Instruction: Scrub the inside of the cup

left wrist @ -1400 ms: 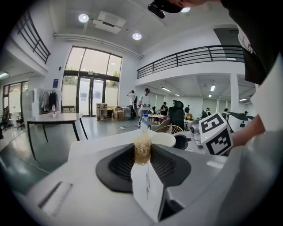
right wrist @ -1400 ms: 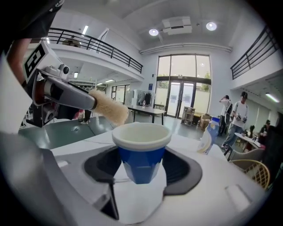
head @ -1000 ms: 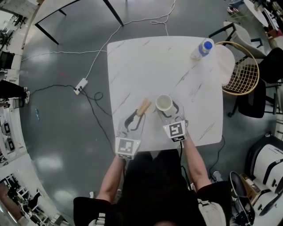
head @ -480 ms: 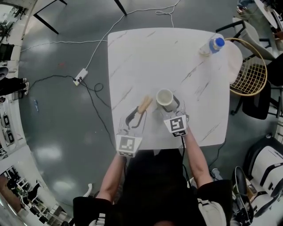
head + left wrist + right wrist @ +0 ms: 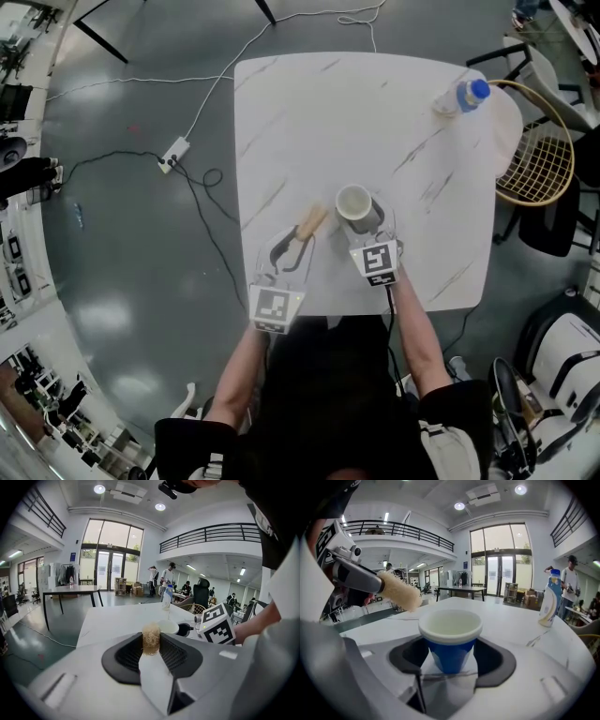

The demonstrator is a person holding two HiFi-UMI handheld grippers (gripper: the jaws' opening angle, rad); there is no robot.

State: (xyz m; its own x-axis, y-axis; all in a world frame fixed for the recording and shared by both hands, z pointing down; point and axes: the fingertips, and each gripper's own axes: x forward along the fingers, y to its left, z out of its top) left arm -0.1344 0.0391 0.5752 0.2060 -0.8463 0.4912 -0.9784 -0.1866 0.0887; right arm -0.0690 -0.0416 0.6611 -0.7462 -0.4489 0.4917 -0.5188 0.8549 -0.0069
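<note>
A blue paper cup with a white inside (image 5: 450, 637) stands upright between the jaws of my right gripper (image 5: 450, 662), which is shut on its lower wall. From the head view the cup (image 5: 353, 202) sits over the table's near middle, with the right gripper (image 5: 364, 223) behind it. My left gripper (image 5: 289, 249) is shut on a brush whose tan bristle head (image 5: 310, 224) points toward the cup, a short gap to its left. The brush head (image 5: 151, 639) shows end-on between the left jaws, and the brush (image 5: 398, 591) hovers left of the cup's rim, outside it.
The white marble table (image 5: 319, 122) has a water bottle (image 5: 461, 97) near its far right corner. A wicker chair (image 5: 536, 155) stands at the right. Cables and a power strip (image 5: 175, 152) lie on the floor to the left. People stand far off in the hall.
The head view has shifted a little. The right gripper with the cup has edged slightly farther from me. The brush stays beside the cup, still outside it.
</note>
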